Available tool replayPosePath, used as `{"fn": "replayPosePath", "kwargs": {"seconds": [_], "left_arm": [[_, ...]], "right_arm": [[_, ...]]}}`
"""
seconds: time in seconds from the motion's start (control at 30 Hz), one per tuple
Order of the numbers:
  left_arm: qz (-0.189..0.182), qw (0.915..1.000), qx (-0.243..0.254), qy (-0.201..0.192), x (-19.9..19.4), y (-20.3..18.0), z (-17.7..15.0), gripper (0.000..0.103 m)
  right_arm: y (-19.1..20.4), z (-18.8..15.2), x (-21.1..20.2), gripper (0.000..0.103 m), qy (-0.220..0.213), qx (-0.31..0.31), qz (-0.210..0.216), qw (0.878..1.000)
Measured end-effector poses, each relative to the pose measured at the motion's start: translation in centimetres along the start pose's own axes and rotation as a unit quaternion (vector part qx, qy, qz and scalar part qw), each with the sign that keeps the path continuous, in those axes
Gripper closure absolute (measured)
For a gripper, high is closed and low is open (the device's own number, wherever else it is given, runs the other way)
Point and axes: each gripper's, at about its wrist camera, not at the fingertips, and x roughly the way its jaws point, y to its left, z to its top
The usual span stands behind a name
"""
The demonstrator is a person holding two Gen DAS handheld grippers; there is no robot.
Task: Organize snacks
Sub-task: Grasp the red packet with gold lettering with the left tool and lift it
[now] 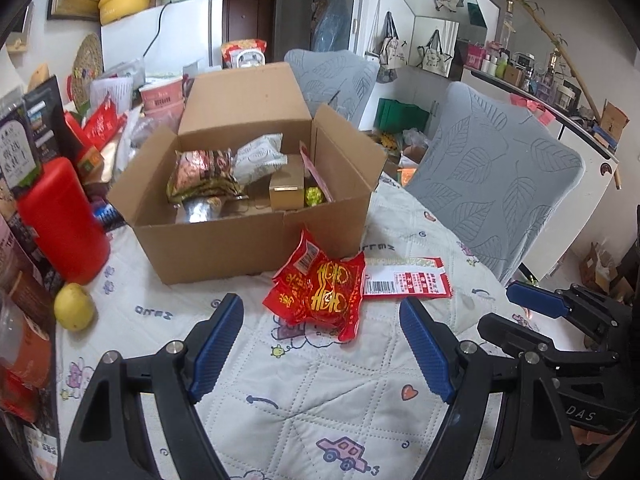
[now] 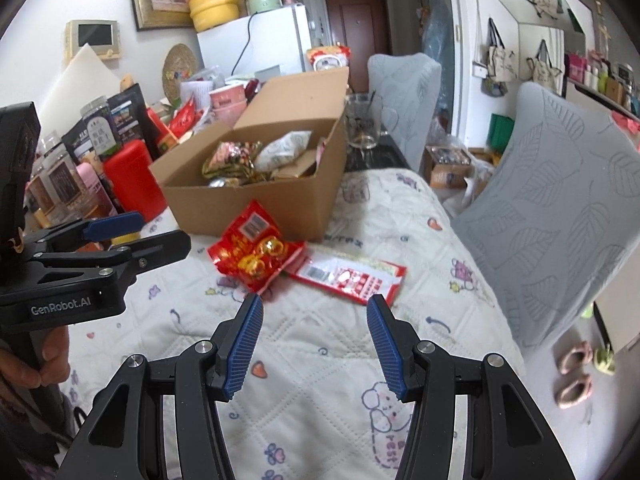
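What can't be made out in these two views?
- Cardboard box bottom: both views, hidden by piled snacks and its near wall.
- Flat red packet: left end under red-and-gold snack bag.
- Packet print: too small.
- Left-side clutter: cut off by frame edge.

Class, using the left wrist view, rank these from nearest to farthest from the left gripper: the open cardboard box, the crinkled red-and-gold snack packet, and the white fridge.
Measured from the left gripper:
1. Crinkled red-and-gold snack packet, on the quilted cloth just ahead of the fingertips.
2. Open cardboard box, behind the packet, slightly left.
3. White fridge, far back against the wall, upper left.
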Motion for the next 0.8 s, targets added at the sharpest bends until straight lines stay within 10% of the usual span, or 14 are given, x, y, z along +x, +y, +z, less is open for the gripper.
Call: {"fn": "replayPosePath", "kwargs": {"seconds": [0.8], "left_arm": [[-0.041, 0.9917, -0.015, 0.121, 11.7, 1.6, 0.9, 0.022]], "right_arm": [[-3.5, 1.1, 7.0, 0.049, 0.058, 0.019, 0.002, 0.998]]}}
